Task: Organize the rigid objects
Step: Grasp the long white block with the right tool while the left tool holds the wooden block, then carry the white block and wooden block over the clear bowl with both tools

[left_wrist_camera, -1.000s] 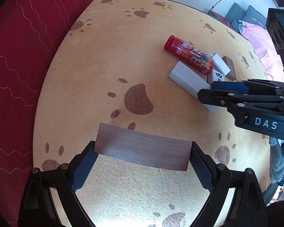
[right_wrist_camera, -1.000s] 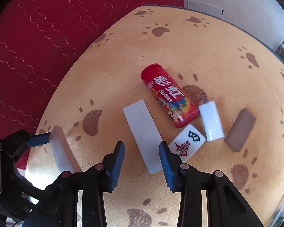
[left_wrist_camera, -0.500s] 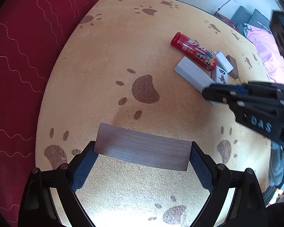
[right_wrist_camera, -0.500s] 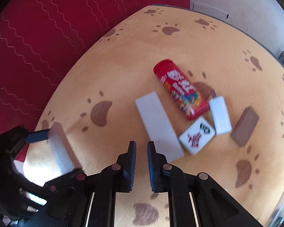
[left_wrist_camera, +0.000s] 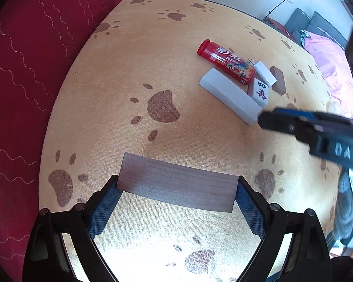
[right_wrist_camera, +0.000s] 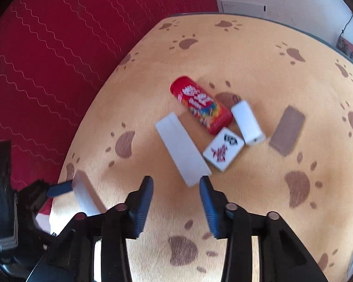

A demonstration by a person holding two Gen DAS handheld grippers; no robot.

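The wooden block (left_wrist_camera: 177,189) is clamped endwise in the left gripper (left_wrist_camera: 176,202); the right gripper (right_wrist_camera: 176,202) (empty, jaws opening) should be centred over the long white block (right_wrist_camera: 182,148).

Bench cover (left_wrist_camera: 134,65): matt, nappy cloth, paw-print pattern. Held block (left_wrist_camera: 177,184): wood grain, satin finish. Candy tube (left_wrist_camera: 226,61): glossy red plastic. Long white block (right_wrist_camera: 182,149): smooth, matt. Mahjong tile (right_wrist_camera: 223,149): smooth, glossy face. Left hand-held gripper (left_wrist_camera: 177,195): fingers matt black plastic, textured blue pads.
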